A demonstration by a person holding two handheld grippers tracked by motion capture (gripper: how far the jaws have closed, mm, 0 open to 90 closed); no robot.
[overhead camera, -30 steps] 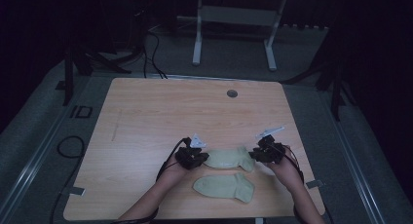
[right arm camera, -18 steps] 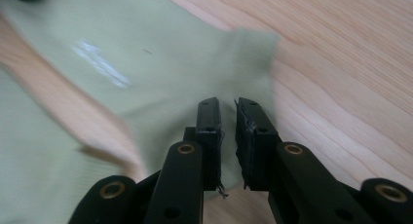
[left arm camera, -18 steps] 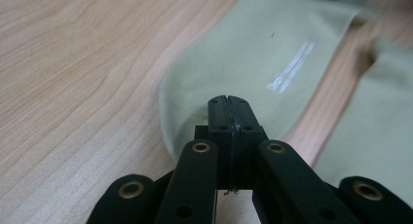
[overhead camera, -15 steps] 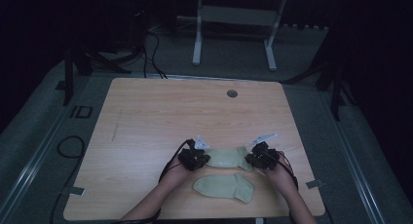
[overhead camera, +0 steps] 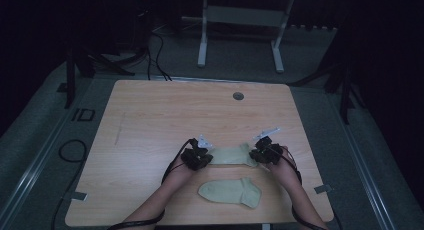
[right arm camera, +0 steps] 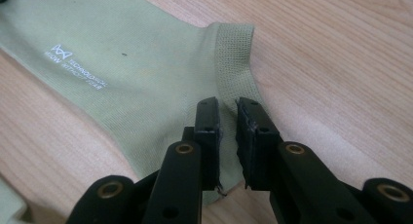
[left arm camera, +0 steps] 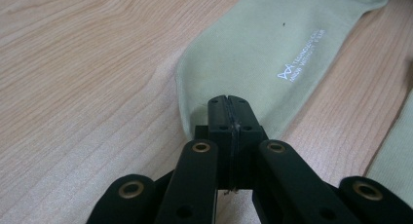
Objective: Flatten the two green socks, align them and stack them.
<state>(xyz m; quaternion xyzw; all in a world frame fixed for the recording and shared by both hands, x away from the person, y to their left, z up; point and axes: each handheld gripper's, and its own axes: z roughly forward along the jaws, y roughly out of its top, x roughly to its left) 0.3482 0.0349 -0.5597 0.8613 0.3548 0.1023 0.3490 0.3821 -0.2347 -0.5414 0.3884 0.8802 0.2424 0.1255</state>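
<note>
Two pale green socks lie on the wooden table (overhead camera: 150, 125). The far sock (overhead camera: 231, 155) is stretched flat between both grippers; the near sock (overhead camera: 231, 192) lies apart from it, closer to the table's front edge. Left gripper (left arm camera: 228, 103) — jaws pressed fully together, pinching the far sock's toe-end edge, as the left gripper view shows. Right gripper (right arm camera: 228, 118) — jaws have just been closing and stand a narrow gap apart, straddling the ribbed cuff (right arm camera: 234, 44) of the same sock, with a fold of fabric rising between them; whether the pads already press on it cannot be told. White printed lettering (right arm camera: 78, 68) marks the sock's flat side.
</note>
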